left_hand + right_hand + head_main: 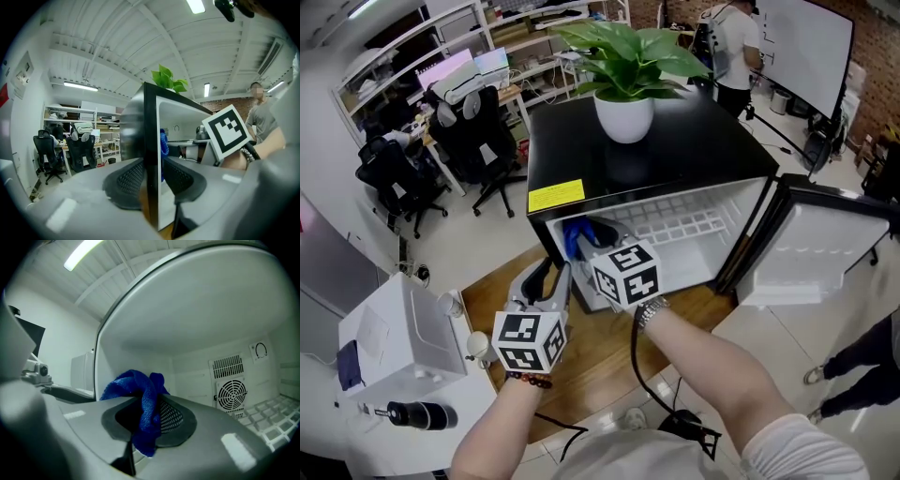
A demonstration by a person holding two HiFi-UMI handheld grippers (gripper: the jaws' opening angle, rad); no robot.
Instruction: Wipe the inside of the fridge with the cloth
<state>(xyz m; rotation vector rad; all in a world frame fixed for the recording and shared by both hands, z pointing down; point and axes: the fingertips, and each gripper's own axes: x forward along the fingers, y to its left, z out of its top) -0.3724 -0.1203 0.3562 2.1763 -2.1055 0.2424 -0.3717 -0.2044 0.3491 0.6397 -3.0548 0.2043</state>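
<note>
Inside the fridge, the right gripper clamps the blue cloth; the left gripper sits loosely open astride the side wall

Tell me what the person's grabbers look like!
The left gripper and right gripper are grey with black mesh pads. Each carries a white cube with black square markers. A black cable trails below. Wrists wear dark beads and a metal watch.

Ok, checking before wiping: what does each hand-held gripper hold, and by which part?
Right hand-held gripper: blue cloth, pinched at a bunched fold. Left hand-held gripper: straddles the fridge wall edge; whether it clamps cannot be told.
</note>
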